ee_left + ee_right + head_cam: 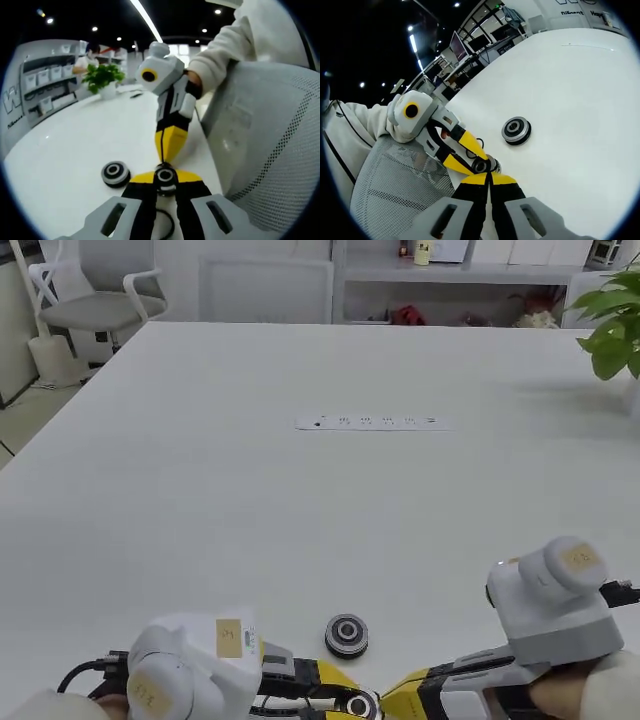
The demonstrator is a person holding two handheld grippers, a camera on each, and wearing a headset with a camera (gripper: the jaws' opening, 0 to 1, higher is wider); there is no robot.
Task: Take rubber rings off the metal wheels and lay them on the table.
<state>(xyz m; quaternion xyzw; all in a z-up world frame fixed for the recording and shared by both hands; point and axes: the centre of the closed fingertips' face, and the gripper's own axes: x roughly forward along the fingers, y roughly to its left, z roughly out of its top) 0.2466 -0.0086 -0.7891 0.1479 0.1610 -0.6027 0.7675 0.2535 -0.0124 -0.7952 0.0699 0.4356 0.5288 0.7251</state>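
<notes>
Left gripper [165,176] and right gripper [489,176] meet tip to tip low over the big white table [300,510], at the bottom edge of the head view. The left one is clamped on a small metal wheel [481,165], one jaw on each side. In the left gripper view the flat face of the wheel, with its round hole, looks straight back at the camera. The right gripper comes down on it from the top of that view. Its two jaws are pressed close together, and their tips touch the rim of the wheel. So the held wheel lies right in front of the right gripper, and I think a pull away from the left one is what comes next.

A second wheel [346,634] lies flat on the table just above the tips in the head view, about as near to one gripper as to the other.

I cannot tell if the right tips have nipped the rubber ring; it is too small to see. The head view cuts off part of the held wheel. A thin black loop [167,227] shows under the left jaws, and it could be a cord or a ring.
</notes>
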